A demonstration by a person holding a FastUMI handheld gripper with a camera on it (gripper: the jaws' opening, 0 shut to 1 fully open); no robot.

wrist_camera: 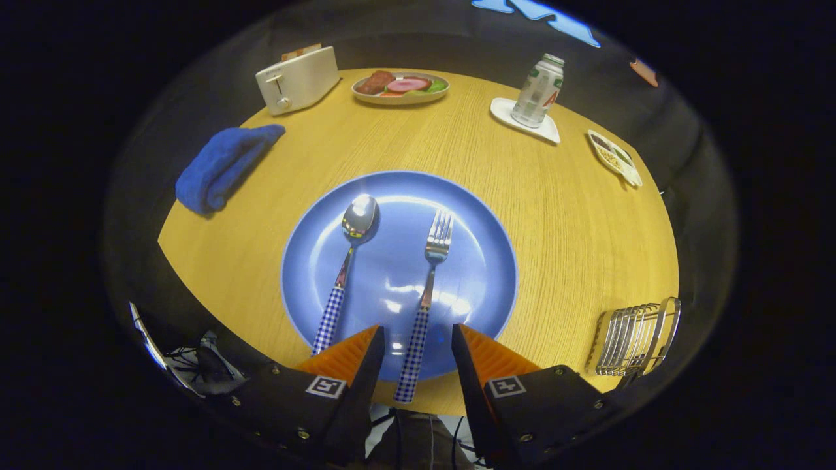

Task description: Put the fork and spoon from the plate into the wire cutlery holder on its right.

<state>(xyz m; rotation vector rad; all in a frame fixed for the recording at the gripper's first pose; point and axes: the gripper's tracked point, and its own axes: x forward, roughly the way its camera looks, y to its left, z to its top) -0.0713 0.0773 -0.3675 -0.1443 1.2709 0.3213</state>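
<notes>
The tongs (pixel 415 343) are held open, straddling the checked handle of the fork (pixel 424 300), which lies on the blue plate (pixel 486 261) beside the spoon (pixel 346 271). The fork pickup appears to be in hand (nothing is gripped yet); closing on the handle is called for next, then carriage to the wire cutlery holder (pixel 635 339) on the bench (pixel 575 215).

Checked-handled spoon (pixel 346 267) and fork (pixel 428 287) side by side on blue plate (pixel 483 261), wire holder (pixel 633 339) to its right.

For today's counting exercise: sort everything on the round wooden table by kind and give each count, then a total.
Cutlery: 2, spoon and fork, whose handle lies between the open hand-held gripper fingers
Dishes: 4, blue plate, food plate, snack dish, coaster
Toaster: 1
Towel: 1
Bottle: 1
Wire holder: 1
Total: 10
</notes>
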